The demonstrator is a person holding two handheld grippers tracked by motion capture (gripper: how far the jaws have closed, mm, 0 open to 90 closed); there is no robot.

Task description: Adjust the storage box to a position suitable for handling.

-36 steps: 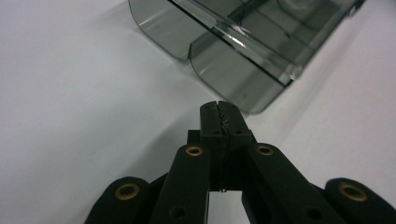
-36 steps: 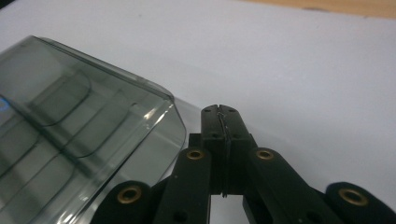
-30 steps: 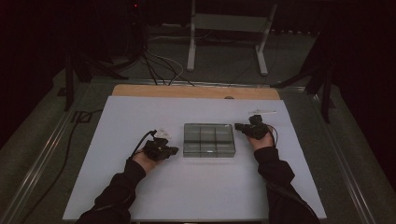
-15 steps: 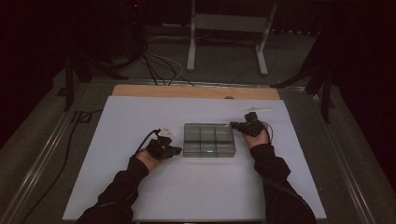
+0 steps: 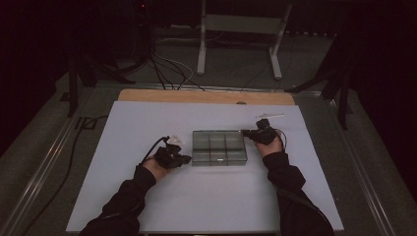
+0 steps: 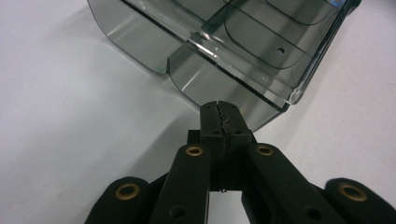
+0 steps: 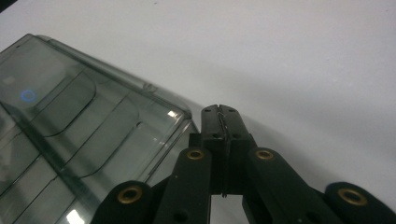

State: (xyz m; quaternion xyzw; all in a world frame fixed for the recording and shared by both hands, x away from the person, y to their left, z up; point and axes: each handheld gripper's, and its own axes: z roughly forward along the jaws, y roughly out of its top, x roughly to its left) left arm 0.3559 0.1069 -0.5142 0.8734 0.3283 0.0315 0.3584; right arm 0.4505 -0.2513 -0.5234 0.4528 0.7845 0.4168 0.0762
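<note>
A clear grey plastic box with several compartments lies in the middle of the white table sheet. My left gripper rests at the box's near left corner, jaws shut with nothing between them. In the left gripper view its tips sit just in front of the box's corner wall. My right gripper is at the box's far right corner, also shut and empty. In the right gripper view its tips lie beside the box's rounded corner.
A wooden board edge runs along the far side of the sheet. A thin pale stick lies just beyond the right hand. Cables and a metal stand are on the floor behind the table.
The right hand with its gripper has shifted slightly left, toward the box's far right corner. The left hand and the box have stayed put.
</note>
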